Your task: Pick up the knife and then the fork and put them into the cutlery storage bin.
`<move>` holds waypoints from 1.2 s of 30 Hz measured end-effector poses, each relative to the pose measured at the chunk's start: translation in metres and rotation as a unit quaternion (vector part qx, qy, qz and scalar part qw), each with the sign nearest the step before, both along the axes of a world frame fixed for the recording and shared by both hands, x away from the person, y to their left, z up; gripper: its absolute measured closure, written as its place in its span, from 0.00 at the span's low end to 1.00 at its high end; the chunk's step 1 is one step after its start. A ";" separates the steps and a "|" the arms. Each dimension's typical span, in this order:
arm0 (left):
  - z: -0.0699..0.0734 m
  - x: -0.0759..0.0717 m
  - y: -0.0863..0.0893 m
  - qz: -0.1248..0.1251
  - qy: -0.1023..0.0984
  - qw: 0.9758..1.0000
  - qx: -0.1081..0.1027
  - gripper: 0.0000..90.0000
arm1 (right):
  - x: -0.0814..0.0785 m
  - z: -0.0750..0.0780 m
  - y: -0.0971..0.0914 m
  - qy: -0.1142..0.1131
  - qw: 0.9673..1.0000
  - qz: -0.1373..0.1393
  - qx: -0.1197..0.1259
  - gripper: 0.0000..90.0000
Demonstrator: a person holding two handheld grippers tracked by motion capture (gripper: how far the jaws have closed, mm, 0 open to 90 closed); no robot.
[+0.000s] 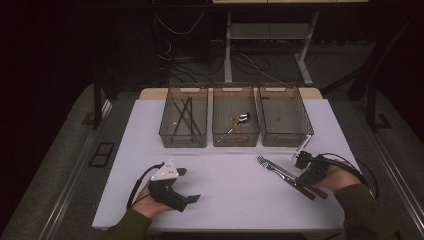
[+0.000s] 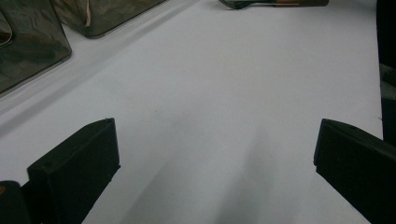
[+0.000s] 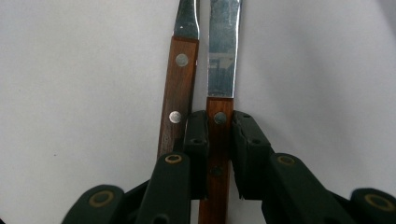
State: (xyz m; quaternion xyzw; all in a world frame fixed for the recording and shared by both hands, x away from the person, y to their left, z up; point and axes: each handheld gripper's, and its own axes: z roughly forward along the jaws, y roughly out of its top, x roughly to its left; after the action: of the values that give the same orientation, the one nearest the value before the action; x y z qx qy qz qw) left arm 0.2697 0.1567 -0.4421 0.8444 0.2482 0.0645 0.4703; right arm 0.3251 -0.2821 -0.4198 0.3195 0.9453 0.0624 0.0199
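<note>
A wooden-handled knife (image 3: 223, 51) and a wooden-handled fork (image 3: 180, 79) lie side by side on the white table. My right gripper (image 3: 219, 119) straddles the knife's handle, and both pads touch its sides; the fork's handle rests just outside the left jaw. From above, the fork (image 1: 264, 161) and knife (image 1: 286, 175) point toward the bins, with the right gripper (image 1: 305, 180) at their handle end near the table's front right. My left gripper (image 1: 190, 185) rests at the front left, wide open, with bare table between its jaws (image 2: 217, 154).
Three clear brown bins stand in a row at the back: the left one (image 1: 184, 139) holds dark sticks, the middle one (image 1: 236, 137) holds a small metal utensil, and I see nothing in the right one (image 1: 286, 139). The table's front edge runs just below both hands.
</note>
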 end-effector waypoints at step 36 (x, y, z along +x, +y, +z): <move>0.001 0.000 0.001 -0.006 -0.001 1.000 -0.005 0.00 | -0.005 0.030 -0.047 -0.090 0.981 -0.073 0.158 0.86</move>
State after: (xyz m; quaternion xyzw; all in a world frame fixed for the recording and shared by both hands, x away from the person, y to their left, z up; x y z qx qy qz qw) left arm 0.2695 0.1578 -0.4415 0.8436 0.2431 0.0611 0.4749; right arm 0.3198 -0.3290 -0.3899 0.3798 0.8919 0.2383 0.0585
